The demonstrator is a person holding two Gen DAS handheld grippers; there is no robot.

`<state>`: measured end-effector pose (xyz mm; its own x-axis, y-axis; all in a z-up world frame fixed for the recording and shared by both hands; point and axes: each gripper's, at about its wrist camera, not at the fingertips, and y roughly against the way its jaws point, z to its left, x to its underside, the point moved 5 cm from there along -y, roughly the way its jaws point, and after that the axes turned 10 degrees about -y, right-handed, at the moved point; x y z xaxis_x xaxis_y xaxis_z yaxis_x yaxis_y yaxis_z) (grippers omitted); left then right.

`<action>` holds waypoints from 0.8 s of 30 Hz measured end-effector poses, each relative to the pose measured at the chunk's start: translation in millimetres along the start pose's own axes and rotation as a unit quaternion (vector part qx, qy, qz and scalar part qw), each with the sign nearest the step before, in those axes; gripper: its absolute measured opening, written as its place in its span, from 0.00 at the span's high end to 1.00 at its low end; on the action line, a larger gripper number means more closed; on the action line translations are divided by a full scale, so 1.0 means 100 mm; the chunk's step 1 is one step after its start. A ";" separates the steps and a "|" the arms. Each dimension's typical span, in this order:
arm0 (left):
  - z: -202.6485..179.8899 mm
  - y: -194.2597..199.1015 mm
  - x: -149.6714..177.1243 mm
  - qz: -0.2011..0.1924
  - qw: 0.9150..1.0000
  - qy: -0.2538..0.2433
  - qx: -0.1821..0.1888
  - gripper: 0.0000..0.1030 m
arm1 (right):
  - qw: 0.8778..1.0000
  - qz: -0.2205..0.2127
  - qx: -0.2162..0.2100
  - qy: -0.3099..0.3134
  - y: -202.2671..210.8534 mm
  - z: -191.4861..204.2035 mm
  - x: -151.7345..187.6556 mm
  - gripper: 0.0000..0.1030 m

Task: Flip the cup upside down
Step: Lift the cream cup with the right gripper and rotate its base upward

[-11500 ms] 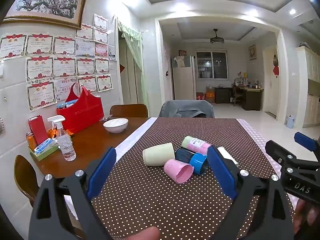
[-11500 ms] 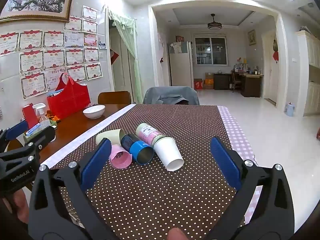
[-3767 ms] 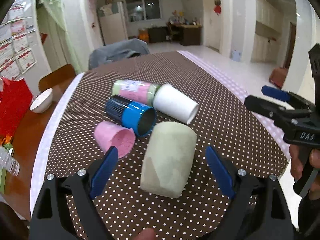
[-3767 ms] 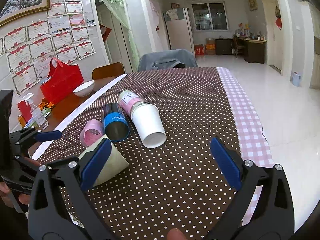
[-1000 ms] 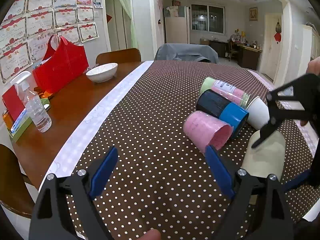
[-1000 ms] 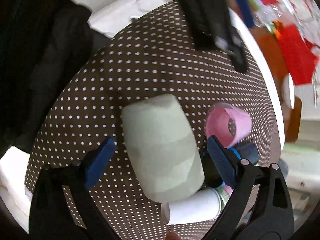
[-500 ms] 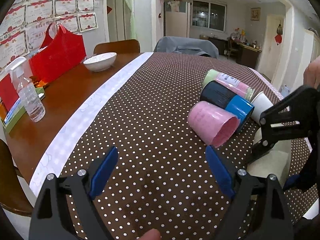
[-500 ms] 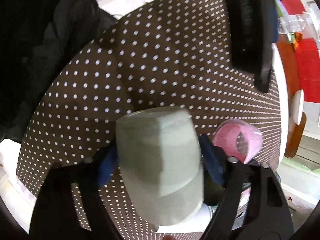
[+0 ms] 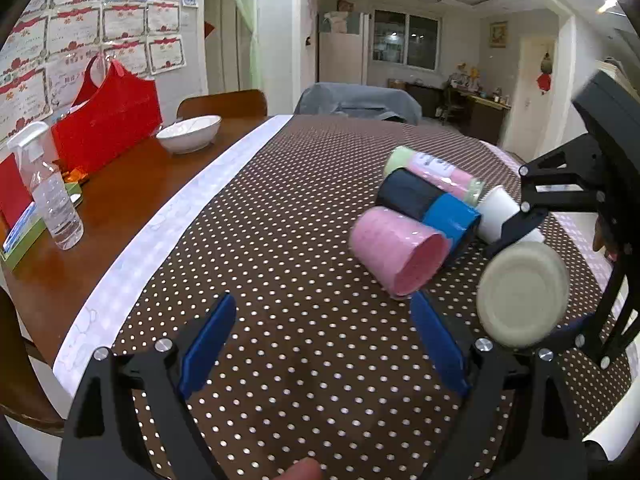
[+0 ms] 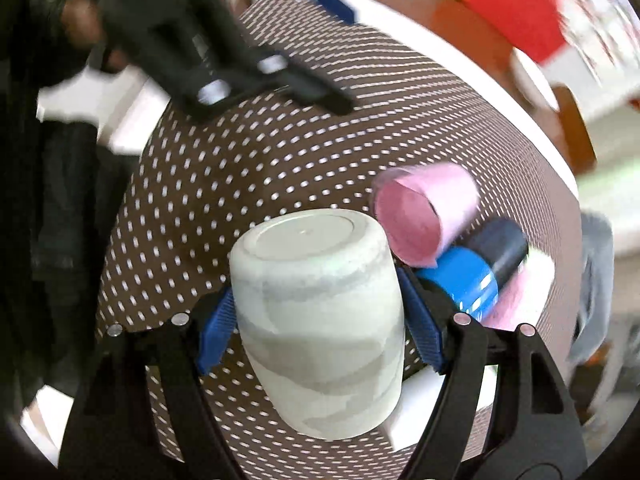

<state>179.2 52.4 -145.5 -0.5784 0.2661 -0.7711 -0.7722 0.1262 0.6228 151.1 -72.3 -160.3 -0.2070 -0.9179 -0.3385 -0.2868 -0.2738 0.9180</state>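
Two blue pads clamping the pale green cup [image 10: 320, 320] in right-wrist view only; left gripper [image 9: 320, 344] jaws wide.

Left wrist view: low over the near edge of the table [image 9: 120, 208], facing along it toward the far room; right wrist view: close above, tilted down; shared: pink cup [image 9: 396, 254] [image 10: 424, 212], pale green cup [image 9: 522, 294] [image 10: 320, 320].

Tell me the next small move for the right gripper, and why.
Probably lower it mouth-down onto the dotted tablecloth and open: the right gripper is shut on the pale green cup, closed base facing the left wrist camera, beside the pink cup.
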 end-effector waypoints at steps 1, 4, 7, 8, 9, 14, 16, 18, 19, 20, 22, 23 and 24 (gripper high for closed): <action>-0.02 0.03 0.00 -0.004 1.000 -0.003 0.001 0.15 | 1.000 -0.013 0.003 -0.027 0.05 -0.04 0.02 0.28; -0.07 0.13 0.00 -0.015 1.000 -0.009 0.002 0.15 | 0.996 -0.037 0.008 -0.079 0.12 -0.17 0.04 0.28; -0.11 0.21 -0.01 -0.024 1.000 -0.014 0.001 0.15 | 0.988 -0.067 0.016 -0.135 0.19 -0.26 0.04 0.28; -0.12 0.23 -0.01 -0.025 1.000 -0.016 0.001 0.15 | 0.985 -0.077 0.016 -0.153 0.22 -0.28 0.05 0.28; -0.14 0.25 -0.02 -0.028 0.999 -0.018 0.001 0.15 | 0.980 -0.091 0.017 -0.178 0.28 -0.34 0.05 0.28; -0.20 0.36 -0.01 -0.039 0.999 -0.023 0.002 0.15 | 0.942 -0.162 0.005 -0.293 0.49 -0.52 0.11 0.28; -0.22 0.41 -0.02 -0.042 0.999 -0.021 0.003 0.15 | 0.919 -0.196 -0.007 -0.341 0.59 -0.58 0.16 0.28; -0.24 0.43 -0.01 -0.040 0.999 -0.022 0.003 0.15 | 0.890 -0.232 -0.016 -0.393 0.68 -0.63 0.22 0.28; -0.25 0.43 -0.01 -0.037 0.999 -0.021 0.001 0.15 | 0.878 -0.242 -0.013 -0.413 0.69 -0.64 0.23 0.28; -0.25 0.44 0.00 -0.035 0.999 -0.019 -0.001 0.15 | 0.866 -0.252 -0.007 -0.432 0.72 -0.64 0.27 0.28; -0.26 0.47 0.01 -0.036 0.999 -0.015 0.005 0.15 | 0.839 -0.280 -0.005 -0.467 0.76 -0.61 0.32 0.28; -0.27 0.48 0.01 -0.037 0.999 -0.015 0.005 0.15 | 0.826 -0.291 0.000 -0.482 0.79 -0.59 0.35 0.28; -0.29 0.51 0.00 -0.040 0.999 -0.017 0.002 0.15 | 0.813 -0.302 0.016 -0.498 0.80 -0.58 0.39 0.28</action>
<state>132.2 31.3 -118.0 -0.5064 0.2869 -0.8132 -0.8139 0.1526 0.5607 173.8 -147.0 -87.9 -0.6700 0.0735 -0.7387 -0.6382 -0.5653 0.5226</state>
